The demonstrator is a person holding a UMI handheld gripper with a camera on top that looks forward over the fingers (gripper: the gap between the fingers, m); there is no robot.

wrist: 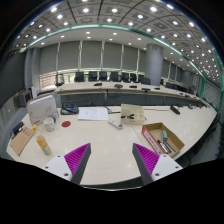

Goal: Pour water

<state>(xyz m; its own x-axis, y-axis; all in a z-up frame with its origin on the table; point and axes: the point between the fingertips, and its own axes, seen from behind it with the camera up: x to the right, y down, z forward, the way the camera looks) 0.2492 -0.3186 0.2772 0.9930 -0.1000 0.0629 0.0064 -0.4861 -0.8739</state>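
My tongs (112, 160) hang spread and empty above the worktop (110, 135), held high for an overview. At the frame's left stand a yellow bottle (43, 145) and cup (49, 125), probably my pouring things.

the gripper (112, 160) fingers carry magenta pads (76, 155) over a pale cream table (105, 145). on it stand a yellow bottle (43, 146) with a white cap, a small red disc (66, 124) and a tan cardboard box (161, 138). beyond are black chairs (100, 76), grey walls and a green band (175, 45) under the white-spotted ceiling.
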